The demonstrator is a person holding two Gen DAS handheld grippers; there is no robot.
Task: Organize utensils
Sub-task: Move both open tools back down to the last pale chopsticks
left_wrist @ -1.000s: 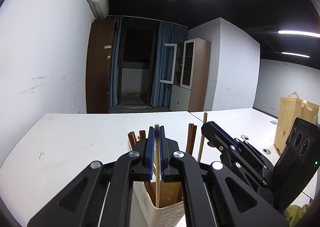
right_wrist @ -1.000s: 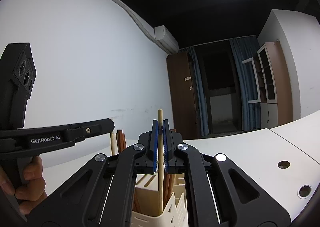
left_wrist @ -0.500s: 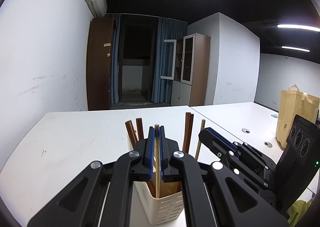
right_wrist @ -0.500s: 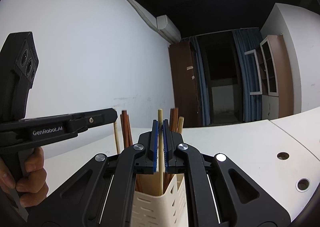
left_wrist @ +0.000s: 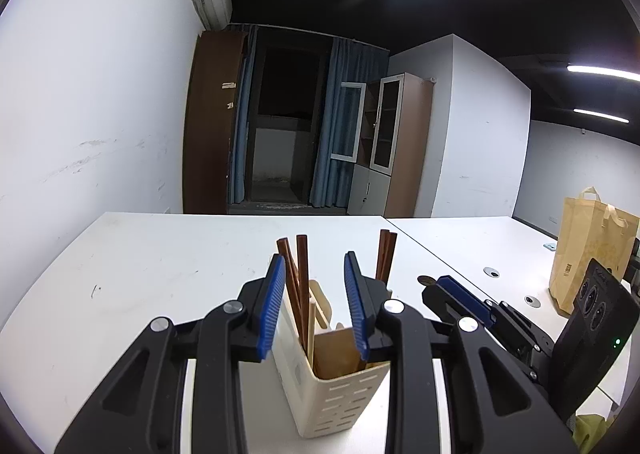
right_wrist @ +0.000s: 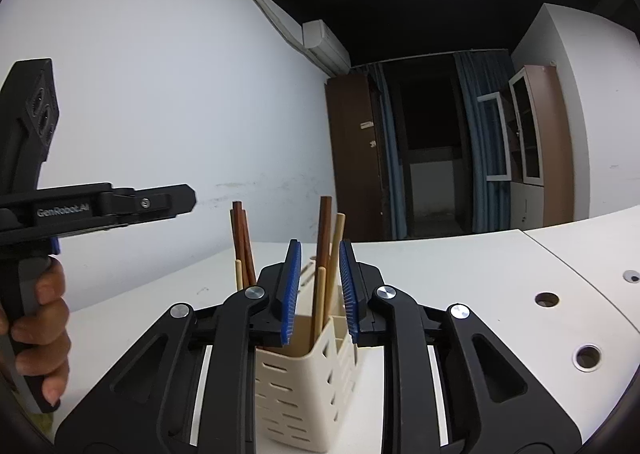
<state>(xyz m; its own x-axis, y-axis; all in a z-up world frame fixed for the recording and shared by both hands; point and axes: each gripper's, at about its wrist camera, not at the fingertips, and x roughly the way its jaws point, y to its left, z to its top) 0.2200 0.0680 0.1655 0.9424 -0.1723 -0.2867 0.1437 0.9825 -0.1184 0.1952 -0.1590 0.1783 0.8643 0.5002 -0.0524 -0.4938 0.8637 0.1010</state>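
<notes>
A cream slotted utensil holder stands on the white table, directly under both grippers. Brown chopsticks and light wooden ones lean in it. My left gripper is opening above the holder; a light chopstick stands loose in the holder between its blue pads, touched by neither. In the right wrist view my right gripper is also opening over the holder. A light chopstick rises between its pads with a gap on each side. The right gripper hangs just right of the left one.
A person's hand holds the left gripper's handle at the left. A tan paper bag stands far right on the table. Round cable holes dot the tabletop to the right. Walls and cabinets lie far behind.
Both grippers were shut on a light chopstick each; now both have opened. The two chopsticks have dropped lower into the holder. Neither hand has shifted much.
</notes>
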